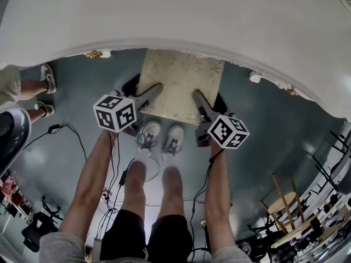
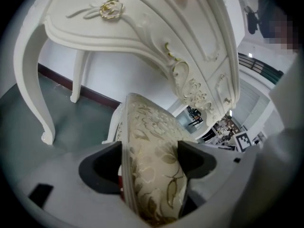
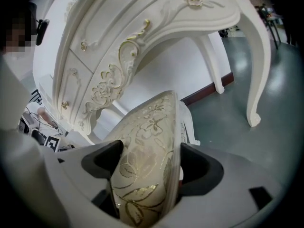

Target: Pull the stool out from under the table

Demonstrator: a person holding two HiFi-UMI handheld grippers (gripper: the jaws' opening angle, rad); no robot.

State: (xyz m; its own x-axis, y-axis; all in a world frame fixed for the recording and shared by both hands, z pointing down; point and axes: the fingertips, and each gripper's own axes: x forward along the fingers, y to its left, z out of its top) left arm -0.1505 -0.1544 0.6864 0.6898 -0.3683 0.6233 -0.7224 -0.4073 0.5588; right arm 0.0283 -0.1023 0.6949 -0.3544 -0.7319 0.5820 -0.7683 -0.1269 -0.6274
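The stool [image 1: 180, 84] has a cream cushion with gold flower print and stands partly under the white table [image 1: 181, 15]; its far part is hidden by the tabletop. My left gripper [image 1: 155, 90] is shut on the cushion's left edge, and my right gripper [image 1: 198, 99] is shut on its right edge. In the left gripper view the cushion [image 2: 152, 160] fills the gap between the dark pads [image 2: 102, 167]. The right gripper view shows the same: cushion [image 3: 145, 175] clamped between the pads [image 3: 199, 170], with the carved table front [image 3: 114, 80] above.
The person's feet in white sneakers [image 1: 162, 137] stand just in front of the stool. Another person's legs [image 1: 33, 92] are at the left. Cables [image 1: 118, 174] trail over the grey-green floor. White curved table legs [image 2: 38, 89] [image 3: 256, 65] flank the stool. Wooden furniture [image 1: 288, 207] stands at lower right.
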